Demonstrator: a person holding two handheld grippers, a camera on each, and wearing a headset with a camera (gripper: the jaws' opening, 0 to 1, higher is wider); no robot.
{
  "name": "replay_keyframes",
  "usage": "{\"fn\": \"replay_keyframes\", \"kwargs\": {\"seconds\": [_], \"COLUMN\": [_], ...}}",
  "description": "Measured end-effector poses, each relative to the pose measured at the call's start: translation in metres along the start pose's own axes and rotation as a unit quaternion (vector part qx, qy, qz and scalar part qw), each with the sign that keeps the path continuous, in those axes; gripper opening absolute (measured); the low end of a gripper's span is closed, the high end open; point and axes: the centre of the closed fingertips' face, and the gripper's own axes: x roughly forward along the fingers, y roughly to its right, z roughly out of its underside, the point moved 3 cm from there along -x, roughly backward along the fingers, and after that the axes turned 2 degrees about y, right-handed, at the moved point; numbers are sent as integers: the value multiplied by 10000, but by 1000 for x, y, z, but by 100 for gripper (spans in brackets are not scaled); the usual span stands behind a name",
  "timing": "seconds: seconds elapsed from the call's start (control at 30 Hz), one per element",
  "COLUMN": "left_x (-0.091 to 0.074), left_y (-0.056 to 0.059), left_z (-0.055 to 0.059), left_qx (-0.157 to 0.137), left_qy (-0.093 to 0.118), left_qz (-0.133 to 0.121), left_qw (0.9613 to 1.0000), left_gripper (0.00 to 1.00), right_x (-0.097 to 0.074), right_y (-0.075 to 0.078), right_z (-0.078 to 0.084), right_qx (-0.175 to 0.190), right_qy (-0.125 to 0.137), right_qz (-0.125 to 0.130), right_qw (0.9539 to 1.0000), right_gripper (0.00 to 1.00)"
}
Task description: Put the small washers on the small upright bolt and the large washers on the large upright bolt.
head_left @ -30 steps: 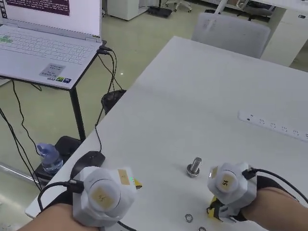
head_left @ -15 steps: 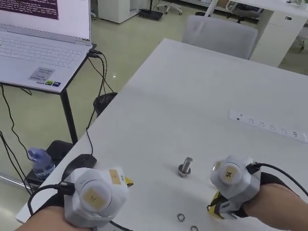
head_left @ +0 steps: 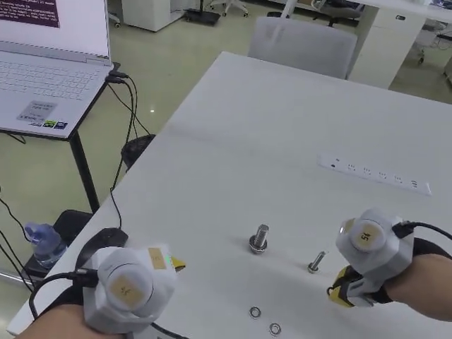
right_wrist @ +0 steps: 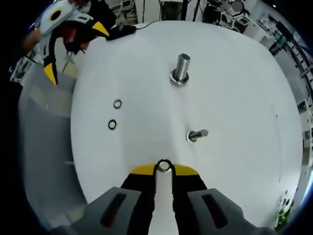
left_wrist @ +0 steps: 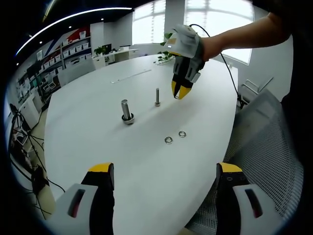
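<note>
The large bolt [head_left: 259, 239] stands upright mid-table, and the small bolt [head_left: 316, 263] stands to its right. Two washers [head_left: 255, 312] [head_left: 275, 328] lie flat near the front edge. My right gripper [head_left: 342, 294] hovers just right of the small bolt. In the right gripper view it [right_wrist: 164, 169] is shut on a washer [right_wrist: 164, 166], short of the small bolt [right_wrist: 197, 135] and the large bolt [right_wrist: 180, 68]. My left gripper [left_wrist: 164, 171] is open and holds nothing. It points at the large bolt [left_wrist: 127, 111] and the loose washers [left_wrist: 168, 140].
A white power strip [head_left: 372, 174] lies at the back right of the white table [head_left: 282, 120]. A laptop [head_left: 42, 92] sits on a stand to the left, with cables, a black mouse [head_left: 99, 244] and a water bottle [head_left: 44, 242] below. A grey chair [head_left: 300, 46] stands at the far end.
The head camera has swung right and down. My right gripper has moved right, away from the large bolt, and the small bolt it hid now shows. The left gripper has stayed put.
</note>
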Motion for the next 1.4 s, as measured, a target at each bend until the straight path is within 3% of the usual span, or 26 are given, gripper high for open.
{"fn": "replay_keyframes", "kwargs": {"seconds": [0.23, 0.47, 0.7, 1.4], "left_x": [4, 9, 10, 14], "left_y": [-1, 1, 0, -1], "left_z": [-3, 1, 3, 4], "left_qx": [46, 70, 18, -36], "left_qy": [19, -57, -45, -26], "left_qz": [19, 78, 59, 124], "left_qw": [10000, 9999, 10000, 9999], "left_gripper": [89, 93, 95, 99], "right_x": [-9, -20, -24, -4], "right_y": [17, 38, 43, 45], "right_z": [-12, -28, -43, -42], "right_qx": [229, 223, 108, 65], "right_qy": [85, 177, 270, 77], "right_qz": [15, 173, 215, 56], "right_qw": [9997, 9994, 9993, 9999], "right_gripper": [12, 12, 12, 12]}}
